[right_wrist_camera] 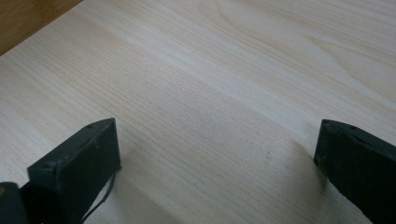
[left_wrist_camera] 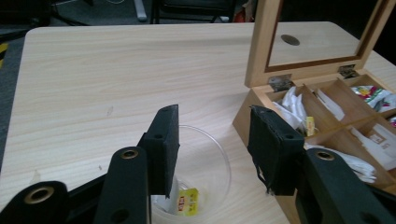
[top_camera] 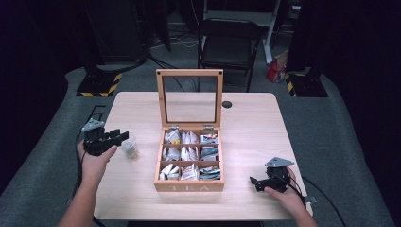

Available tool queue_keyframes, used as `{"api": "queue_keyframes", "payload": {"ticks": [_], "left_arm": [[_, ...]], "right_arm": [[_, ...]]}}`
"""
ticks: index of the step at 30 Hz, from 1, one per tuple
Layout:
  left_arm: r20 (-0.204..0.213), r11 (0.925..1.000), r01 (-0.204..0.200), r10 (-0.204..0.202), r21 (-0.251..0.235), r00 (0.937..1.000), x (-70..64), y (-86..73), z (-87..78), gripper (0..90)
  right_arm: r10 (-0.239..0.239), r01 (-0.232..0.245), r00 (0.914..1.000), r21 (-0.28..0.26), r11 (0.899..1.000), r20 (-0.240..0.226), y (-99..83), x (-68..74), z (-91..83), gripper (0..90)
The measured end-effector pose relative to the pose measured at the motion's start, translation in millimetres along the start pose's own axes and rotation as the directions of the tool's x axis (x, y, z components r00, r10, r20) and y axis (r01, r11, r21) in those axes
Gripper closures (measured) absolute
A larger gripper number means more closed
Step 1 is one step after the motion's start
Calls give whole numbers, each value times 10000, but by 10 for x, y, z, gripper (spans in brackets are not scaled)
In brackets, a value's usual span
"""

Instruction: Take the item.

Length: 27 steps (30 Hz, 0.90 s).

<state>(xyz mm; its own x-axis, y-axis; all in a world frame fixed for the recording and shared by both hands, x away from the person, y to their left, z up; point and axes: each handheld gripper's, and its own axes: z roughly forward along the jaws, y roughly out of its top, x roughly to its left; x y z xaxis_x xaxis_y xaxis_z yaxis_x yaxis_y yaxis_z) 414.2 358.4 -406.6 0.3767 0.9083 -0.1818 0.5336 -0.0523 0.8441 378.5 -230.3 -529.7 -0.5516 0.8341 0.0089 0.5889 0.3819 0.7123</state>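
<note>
Both forearms enter from the near edge of the counter (top_camera: pixel 246 118), each hand holding a tool. At the left edge, the left tool (top_camera: pixel 117 137) is held above the wood with its jaws spread and nothing between them; they point at a clear plastic cup (top_camera: pixel 129 145) just beside them. In the left gripper view the cup (left_wrist_camera: pixel 205 163) sits below and between the jaws, and a tea bag with a yellow tag (left_wrist_camera: pixel 188 200) lies in its bottom. Near the right front corner, the right tool (top_camera: pixel 257 183) rests low over bare wood, jaws wide apart and empty. Between the hands stands a wooden tea box (top_camera: pixel 189 187), its glass lid (top_camera: pixel 190 97) upright, its nine compartments filled with tea bags (top_camera: pixel 189 153).
</note>
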Motion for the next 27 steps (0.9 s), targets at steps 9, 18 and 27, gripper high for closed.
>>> {"api": "queue_keyframes", "payload": {"ticks": [9, 18, 27], "left_arm": [[446, 9996, -248, 253, -124, 9987, -149, -1, -100, 521], [867, 9976, -680, 670, 92, 9940, -315, -161, -157, 514], [951, 9958, -866, 834, 306, 9920, -380, -336, -138, 509]], "right_arm": [[-10, 10, 10000, 4, 10000, 25, 0, -1, 0, 0], [-1, 1, 10000, -2, 10000, 32, 0, 0, 1, 0], [-8, 8, 10000, 6, 10000, -12, 0, -1, -1, 0]]}}
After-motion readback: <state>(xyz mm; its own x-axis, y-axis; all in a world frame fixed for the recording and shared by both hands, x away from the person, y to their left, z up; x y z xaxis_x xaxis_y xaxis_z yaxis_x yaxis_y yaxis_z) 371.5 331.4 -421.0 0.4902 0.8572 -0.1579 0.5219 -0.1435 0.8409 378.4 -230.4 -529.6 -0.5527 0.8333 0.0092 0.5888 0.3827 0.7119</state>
